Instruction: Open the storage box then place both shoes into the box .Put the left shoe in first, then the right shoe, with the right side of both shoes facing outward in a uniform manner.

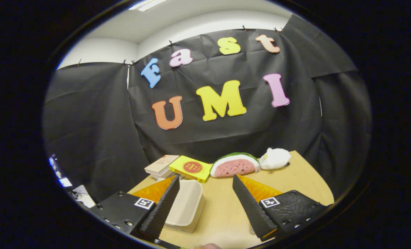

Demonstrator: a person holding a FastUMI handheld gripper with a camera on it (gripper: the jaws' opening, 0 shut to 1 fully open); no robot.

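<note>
The gripper gapes wide above the table; a beige tray, perhaps the box, lies beside its left finger.

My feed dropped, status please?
Gripper open, holding nothing. Beige tray beside one finger on the table. Yellow box, watermelon plush, white plush beyond.

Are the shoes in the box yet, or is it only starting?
Only starting, it looks like. Nothing looks done: the gripper is open and holds nothing, above the wooden table. A beige box sits by one finger. Beyond are a yellow book, a watermelon toy and a white plush. Opening the storage box and both shoes are left.
</note>
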